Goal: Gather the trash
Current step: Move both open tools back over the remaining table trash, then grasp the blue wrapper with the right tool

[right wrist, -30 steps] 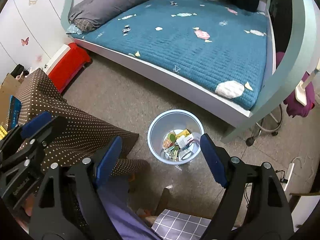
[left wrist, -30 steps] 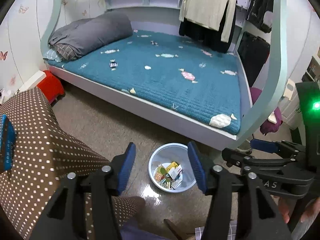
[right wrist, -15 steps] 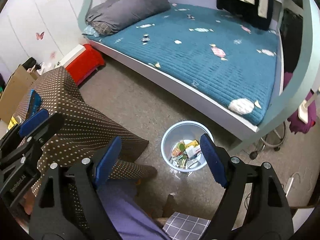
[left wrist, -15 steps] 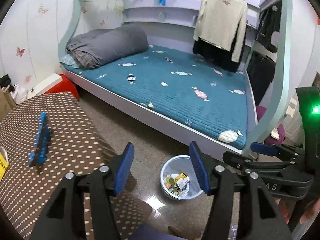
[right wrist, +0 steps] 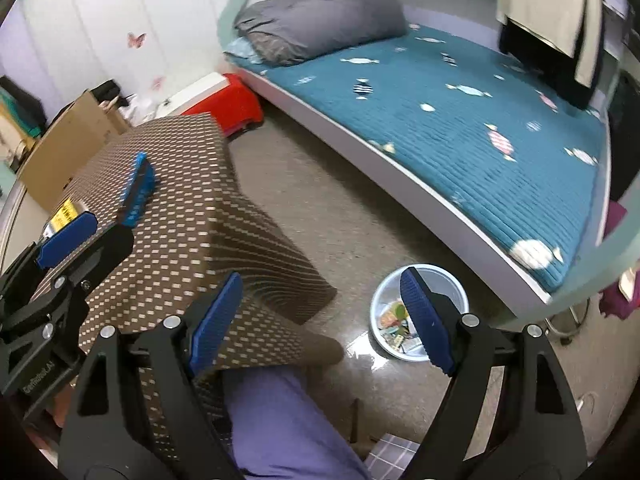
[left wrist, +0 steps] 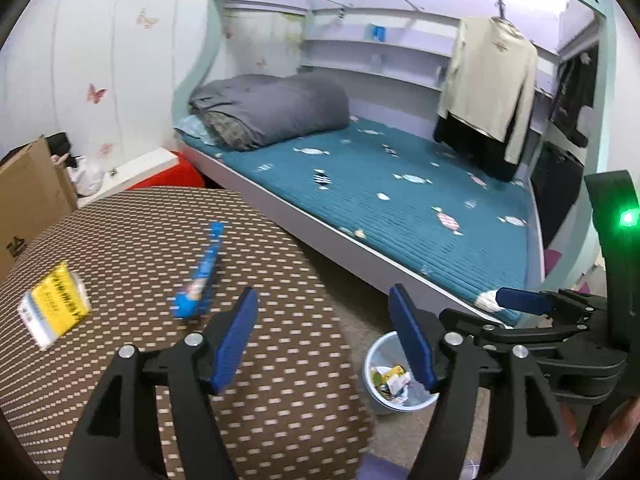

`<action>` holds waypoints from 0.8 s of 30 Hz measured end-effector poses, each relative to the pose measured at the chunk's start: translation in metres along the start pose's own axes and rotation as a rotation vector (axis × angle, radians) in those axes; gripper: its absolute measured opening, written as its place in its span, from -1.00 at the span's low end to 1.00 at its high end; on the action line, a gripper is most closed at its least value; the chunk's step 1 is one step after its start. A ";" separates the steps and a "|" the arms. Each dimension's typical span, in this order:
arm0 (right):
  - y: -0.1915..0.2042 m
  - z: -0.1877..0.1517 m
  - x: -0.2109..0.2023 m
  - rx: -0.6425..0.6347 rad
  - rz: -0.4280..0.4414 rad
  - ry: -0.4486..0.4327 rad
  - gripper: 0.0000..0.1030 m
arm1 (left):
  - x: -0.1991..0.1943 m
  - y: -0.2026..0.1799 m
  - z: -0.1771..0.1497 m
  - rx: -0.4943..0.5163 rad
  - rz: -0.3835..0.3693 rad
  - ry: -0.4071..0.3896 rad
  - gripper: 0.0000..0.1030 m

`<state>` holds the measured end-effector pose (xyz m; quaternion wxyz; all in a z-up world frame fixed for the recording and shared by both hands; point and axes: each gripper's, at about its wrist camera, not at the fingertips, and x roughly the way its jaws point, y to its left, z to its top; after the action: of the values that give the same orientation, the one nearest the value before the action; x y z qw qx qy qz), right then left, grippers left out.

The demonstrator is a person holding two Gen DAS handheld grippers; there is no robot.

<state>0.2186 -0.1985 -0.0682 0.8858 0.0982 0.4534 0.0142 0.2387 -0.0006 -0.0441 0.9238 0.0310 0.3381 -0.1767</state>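
Both tongs are released and empty, the left gripper (left wrist: 324,344) just widened, the right gripper (right wrist: 320,320) over free floor beside the bin (right wrist: 420,312) near the table edge (right wrist: 224,184).

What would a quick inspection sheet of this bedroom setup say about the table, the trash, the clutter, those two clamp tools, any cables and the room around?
Surface: table under a brown dotted cloth, draped to the floor.
Job's things: blue wrapper and yellow packet lie on the cloth; pale bin on the floor holds mixed wrappers.
Clutter: cardboard box and red stool beside the table.
Grippers: left gripper jaws just opening, nothing between them; right gripper open, empty.
Cables: nothing seen.
Surroundings: bed with teal quilt, grey rolled duvet, hanging clothes, butterfly stickers on the wall.
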 end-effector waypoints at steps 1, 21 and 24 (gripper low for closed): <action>0.008 0.002 0.002 -0.012 0.012 0.005 0.55 | -0.003 0.007 0.000 -0.010 0.009 -0.004 0.35; 0.141 0.029 0.049 -0.151 0.154 0.082 0.56 | -0.038 0.147 -0.018 -0.192 0.232 0.013 0.66; 0.155 0.038 0.063 -0.151 0.152 0.096 0.56 | -0.037 0.167 -0.020 -0.182 0.264 0.032 0.71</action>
<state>0.2957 -0.0454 -0.0679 0.8642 0.0643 0.4844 0.1199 0.2584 0.1702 -0.0460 0.9325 -0.0059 0.3604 -0.0219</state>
